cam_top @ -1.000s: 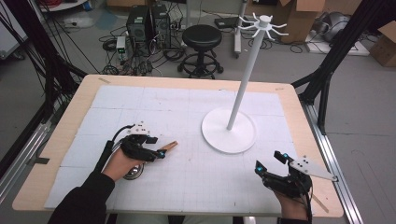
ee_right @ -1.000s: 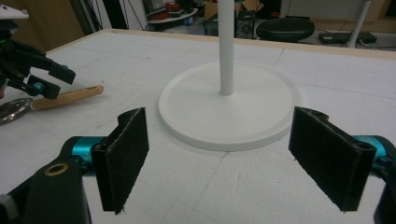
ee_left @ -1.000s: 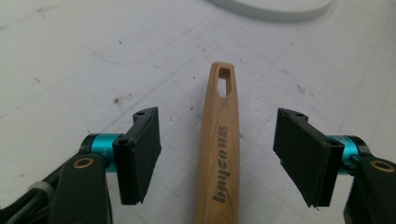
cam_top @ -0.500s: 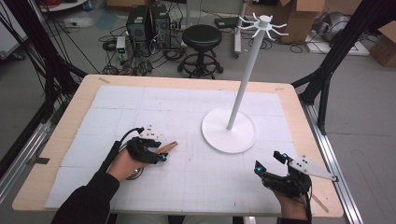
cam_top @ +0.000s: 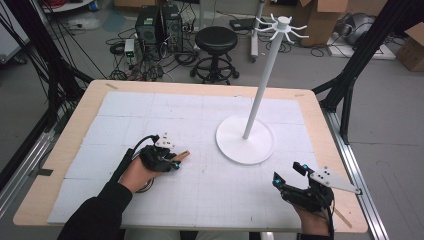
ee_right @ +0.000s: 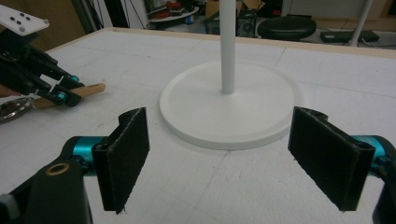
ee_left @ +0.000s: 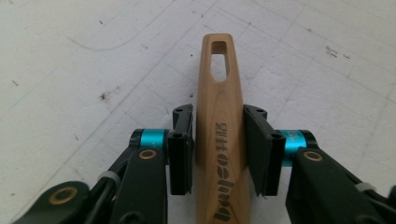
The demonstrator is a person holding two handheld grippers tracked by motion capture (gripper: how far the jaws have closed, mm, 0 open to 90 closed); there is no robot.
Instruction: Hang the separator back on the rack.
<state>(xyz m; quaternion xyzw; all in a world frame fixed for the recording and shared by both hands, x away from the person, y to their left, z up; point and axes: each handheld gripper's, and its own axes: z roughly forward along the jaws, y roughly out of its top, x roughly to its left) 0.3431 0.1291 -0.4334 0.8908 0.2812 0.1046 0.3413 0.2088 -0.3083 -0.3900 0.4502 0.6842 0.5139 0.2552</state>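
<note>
A utensil with a wooden handle (ee_left: 219, 70) lies flat on the white mat; its handle end has a slot. My left gripper (ee_left: 218, 116) has the handle between its jaws, which have just been closing, and both pads now touch its sides. In the high view that left gripper (cam_top: 174, 161) sits left of centre with the handle tip (cam_top: 183, 154) poking out to the right. The utensil's metal bowl (ee_right: 13, 110) shows beside the hand. My right gripper (cam_top: 288, 173) rests near the front right with jaws wide apart and nothing between them (ee_right: 219, 140).
A white stand with a round base (cam_top: 245, 146) and a tall pole (cam_top: 262, 85), topped by hooks, stands right of centre on the mat. The wooden table edge (cam_top: 345, 165) runs close by the right gripper. A stool and boxes are on the floor beyond.
The left gripper's jaws have closed in onto the wooden handle, with the hand shifting slightly. The right gripper has stayed where it was.
</note>
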